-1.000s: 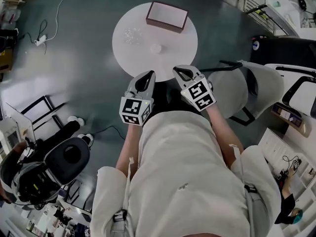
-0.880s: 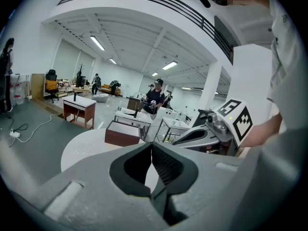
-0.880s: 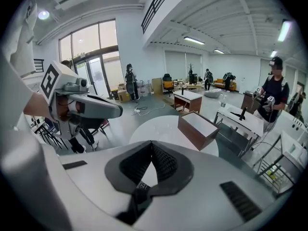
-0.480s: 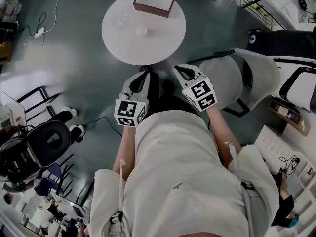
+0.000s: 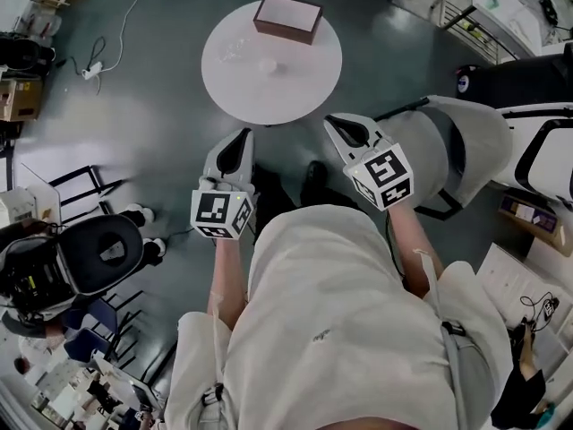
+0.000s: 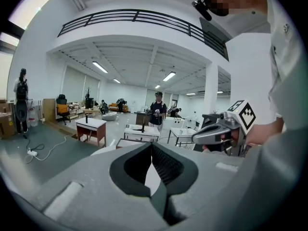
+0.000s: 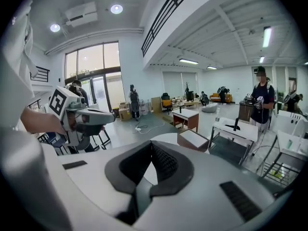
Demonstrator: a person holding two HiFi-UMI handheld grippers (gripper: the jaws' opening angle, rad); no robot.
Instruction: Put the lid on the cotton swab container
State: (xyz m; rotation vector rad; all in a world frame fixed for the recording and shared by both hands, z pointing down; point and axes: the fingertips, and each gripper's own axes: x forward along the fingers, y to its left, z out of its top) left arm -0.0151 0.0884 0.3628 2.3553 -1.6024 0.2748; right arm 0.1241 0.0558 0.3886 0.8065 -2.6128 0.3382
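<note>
- A round white table (image 5: 304, 88) sits at 12 o'clock in the head view. Its top is smooth and matte, and it is well apart from both grippers.
- At 10 o'clock from the table's centre is a small, glinting clear piece, probably the cotton swab container (image 5: 235, 52). Near it, toward the centre, is a small pale round piece, probably the lid (image 5: 267, 64). Both are too small to be sure.
- A flat rectangular box (image 5: 286, 18), dark-sided with a pale top, lies at the table's 12 o'clock edge.
- The left gripper (image 5: 240, 141) and right gripper (image 5: 338, 125) have grey moulded shells and dark ribbed pads (image 6: 164, 165). Both pairs of jaws are pressed together, holding nothing.
- Both pieces look like light, thin, hard plastic, likely slippery and quick to skid. Pinching the lid gently across its rim, with the container steadied by its side wall, seems best.
</note>
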